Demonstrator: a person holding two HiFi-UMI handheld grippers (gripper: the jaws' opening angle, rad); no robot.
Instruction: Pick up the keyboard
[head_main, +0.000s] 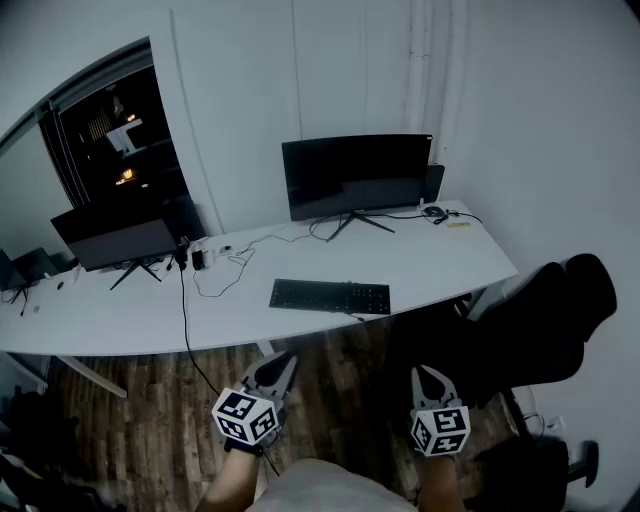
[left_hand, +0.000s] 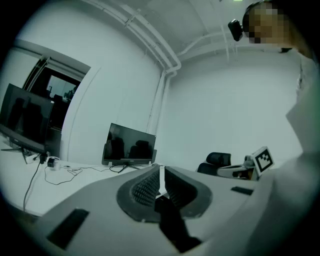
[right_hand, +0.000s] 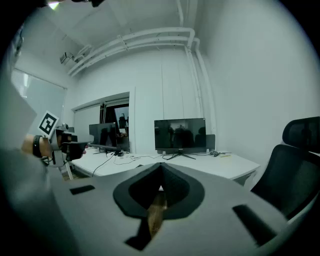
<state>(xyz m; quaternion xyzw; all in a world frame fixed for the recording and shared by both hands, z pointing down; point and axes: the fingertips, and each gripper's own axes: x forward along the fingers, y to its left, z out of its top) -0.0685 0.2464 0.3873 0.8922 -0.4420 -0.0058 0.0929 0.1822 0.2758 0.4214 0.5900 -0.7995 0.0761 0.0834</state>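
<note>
A black keyboard (head_main: 330, 296) lies flat near the front edge of the long white desk (head_main: 120, 310), in front of the right monitor. Both grippers hang over the wooden floor, short of the desk and apart from the keyboard. My left gripper (head_main: 284, 362) is shut with nothing in it and points level toward the desk; its closed jaws (left_hand: 161, 171) fill the left gripper view. Lower right in the head view, my right gripper (head_main: 428, 374) is shut too and holds nothing; its joined tips (right_hand: 161, 165) aim at the desk. Neither gripper view shows the keyboard.
Two dark monitors stand on the desk, one right of centre (head_main: 356, 176) and one at the left (head_main: 118, 240). Cables (head_main: 215, 270) trail across the desk and down to the floor. A black office chair (head_main: 540, 320) stands at the right, close to my right gripper.
</note>
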